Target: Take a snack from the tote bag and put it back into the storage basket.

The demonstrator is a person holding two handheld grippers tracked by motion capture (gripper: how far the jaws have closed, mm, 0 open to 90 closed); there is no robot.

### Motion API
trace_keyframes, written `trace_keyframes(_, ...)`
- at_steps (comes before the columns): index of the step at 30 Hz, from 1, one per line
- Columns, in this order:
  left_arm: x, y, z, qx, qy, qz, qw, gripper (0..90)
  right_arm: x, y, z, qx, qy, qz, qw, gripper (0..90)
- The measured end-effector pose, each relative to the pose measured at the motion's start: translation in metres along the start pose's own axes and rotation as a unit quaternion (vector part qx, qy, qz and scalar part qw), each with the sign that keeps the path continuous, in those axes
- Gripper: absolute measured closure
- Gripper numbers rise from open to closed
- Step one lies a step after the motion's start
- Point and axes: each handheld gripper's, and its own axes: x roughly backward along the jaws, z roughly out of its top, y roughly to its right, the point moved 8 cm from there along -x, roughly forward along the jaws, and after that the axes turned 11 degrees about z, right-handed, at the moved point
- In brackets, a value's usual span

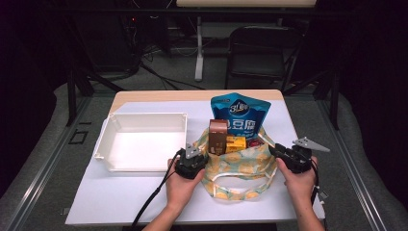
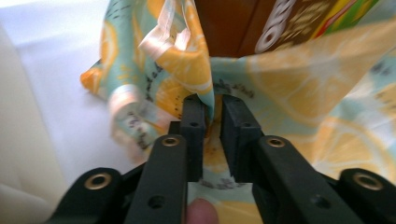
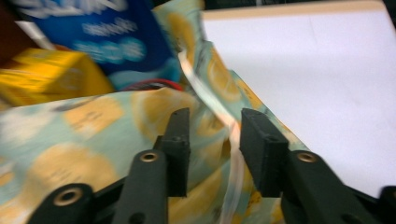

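Tray [image 1: 144,144]: white plastic, open top, far left on bench [image 1: 120,202], just beside bag's left edge.
Left tongs [image 1: 191,161]: at bag's left rim, next to tray's right wall. In left gripper view [image 2: 212,133] jaws stand a narrow gap apart w/ a fold of bag cloth running between them; pads look just off the cloth, not pinching – slack, released.
Bag [image 1: 240,166]: cloth tote, pale green w/ lemon-slice print, lying mid-bench, mouth facing away from person, held wide between the two tongs; handle loop [image 1: 235,185] lies flat on bench toward person.
In bag mouth: brown carton [image 1: 217,136] upright at left, yellow box [image 1: 235,143] just right of it, blue snack pouch [image 1: 239,115] standing behind both, touching them.
Right tongs [image 1: 281,154]: at bag's right rim. In right gripper view [image 3: 212,140] jaws clearly apart, bag rim and pale strap [image 3: 233,154] passing between, pads not pressing – released. View blurred.
Hands: left [image 1: 180,185] & right [image 1: 300,180] come in from bottom edge, each gripping its tool.
Bench: white sheet over wood top, bare strip right of bag.
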Motion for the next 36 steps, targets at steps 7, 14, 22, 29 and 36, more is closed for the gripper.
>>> trace_keyframes(7,-0.003,0.004,-0.002,0.026,0.007,-0.028,0.9993,74.9,0.008,-0.034,0.005,0.021,0.030,0.061,0.9975,39.3)
trace_keyframes(14,-0.001,0.003,-0.001,0.025,0.012,-0.038,0.9989,73.9,-0.009,-0.040,-0.011,0.039,-0.014,0.036,0.9985,74.4)
trace_keyframes(22,-0.004,0.003,-0.003,0.039,0.004,-0.043,0.9983,83.1,-0.013,-0.021,-0.043,-0.026,-0.105,0.006,0.9941,90.0)
trace_keyframes(29,-0.011,0.000,-0.009,0.049,-0.034,-0.049,0.9970,89.7,-0.021,-0.010,-0.062,-0.080,-0.139,0.010,0.9871,88.4)
trace_keyframes(36,-0.011,0.002,-0.011,0.029,-0.030,-0.035,0.9985,88.8,0.003,-0.027,-0.025,-0.032,-0.033,0.049,0.9978,62.2)
